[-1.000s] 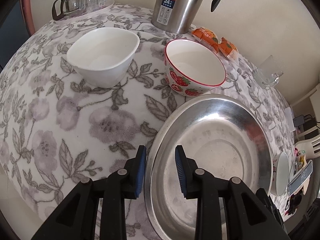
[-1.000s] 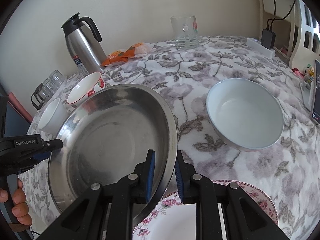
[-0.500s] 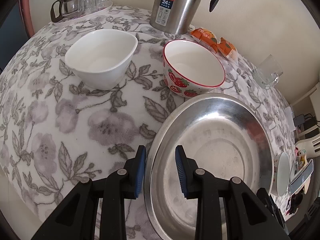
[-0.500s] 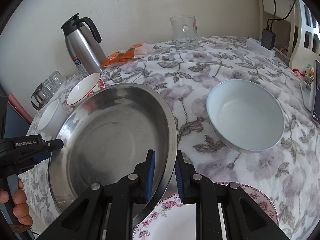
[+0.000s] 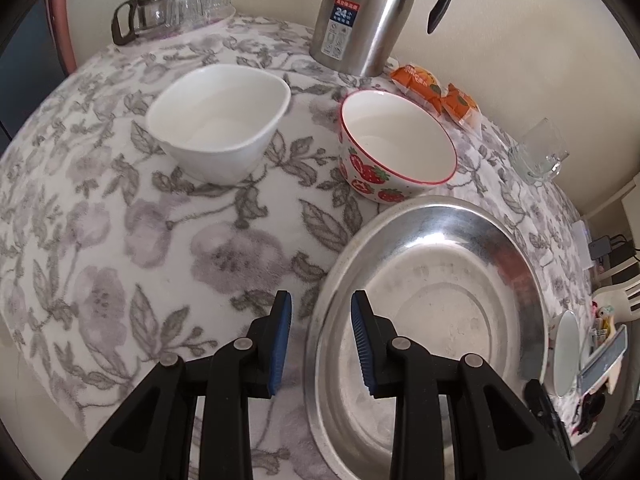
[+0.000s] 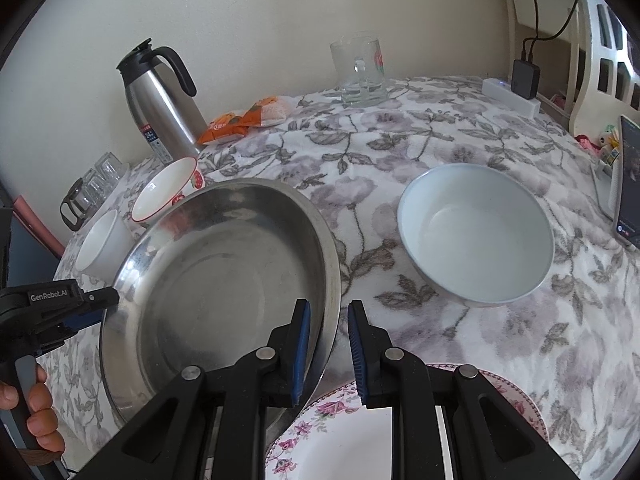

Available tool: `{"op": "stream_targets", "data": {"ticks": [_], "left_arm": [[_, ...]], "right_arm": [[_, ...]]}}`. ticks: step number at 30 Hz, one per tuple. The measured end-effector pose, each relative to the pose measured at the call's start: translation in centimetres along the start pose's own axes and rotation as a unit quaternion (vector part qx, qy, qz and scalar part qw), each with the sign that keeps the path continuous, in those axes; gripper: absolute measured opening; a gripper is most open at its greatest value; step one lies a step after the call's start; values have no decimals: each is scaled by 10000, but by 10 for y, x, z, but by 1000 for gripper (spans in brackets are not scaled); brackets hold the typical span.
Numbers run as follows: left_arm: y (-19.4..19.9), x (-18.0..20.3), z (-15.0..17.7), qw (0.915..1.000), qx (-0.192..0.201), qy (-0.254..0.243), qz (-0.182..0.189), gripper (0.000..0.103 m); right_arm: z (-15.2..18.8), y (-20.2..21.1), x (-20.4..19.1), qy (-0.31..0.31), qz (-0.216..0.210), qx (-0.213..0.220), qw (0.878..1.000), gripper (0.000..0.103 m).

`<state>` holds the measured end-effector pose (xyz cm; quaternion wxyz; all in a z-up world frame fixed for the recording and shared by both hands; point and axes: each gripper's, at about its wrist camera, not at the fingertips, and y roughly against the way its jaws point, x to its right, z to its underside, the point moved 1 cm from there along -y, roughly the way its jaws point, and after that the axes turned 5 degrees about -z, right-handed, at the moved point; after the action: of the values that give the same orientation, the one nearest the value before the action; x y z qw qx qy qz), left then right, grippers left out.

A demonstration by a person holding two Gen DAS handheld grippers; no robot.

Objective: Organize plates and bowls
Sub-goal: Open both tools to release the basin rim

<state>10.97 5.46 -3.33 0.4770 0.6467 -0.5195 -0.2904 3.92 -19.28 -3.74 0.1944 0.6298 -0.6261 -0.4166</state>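
Observation:
A wide steel plate (image 5: 440, 320) (image 6: 208, 300) lies on the flowered tablecloth, its near edge over a pink-flowered plate (image 6: 316, 412). My left gripper (image 5: 320, 316) straddles its left rim, with cloth showing between the outer pad and the rim. It also shows in the right wrist view as the left gripper (image 6: 100, 300), a hand (image 6: 36, 412) on its handle. My right gripper (image 6: 328, 320) is shut on the opposite rim. Behind stand a white squarish bowl (image 5: 218, 120) and a strawberry bowl (image 5: 396, 140). A pale blue bowl (image 6: 476, 232) sits to the right.
A steel thermos (image 5: 360, 12), orange snack packets (image 5: 432, 88) and a glass teapot with cups (image 5: 172, 8) line the back wall. A glass mug (image 6: 360, 72) stands further along. A phone (image 6: 628, 184) and a plugged charger (image 6: 524, 76) are at the right edge.

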Motion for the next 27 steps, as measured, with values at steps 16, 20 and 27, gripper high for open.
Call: {"op": "stream_targets", "data": {"ticks": [16, 20, 27], "left_arm": [[9, -2, -2, 9990, 240, -35, -371, 78], [12, -1, -2, 9982, 362, -94, -476, 83], [19, -2, -3, 9953, 665, -151, -689, 90]], "right_arm": [[-4, 10, -10, 201, 78, 284, 9994, 75], [-3, 10, -13, 283, 112, 289, 9991, 88], [-3, 10, -19, 480, 110, 346, 9982, 103]]}}
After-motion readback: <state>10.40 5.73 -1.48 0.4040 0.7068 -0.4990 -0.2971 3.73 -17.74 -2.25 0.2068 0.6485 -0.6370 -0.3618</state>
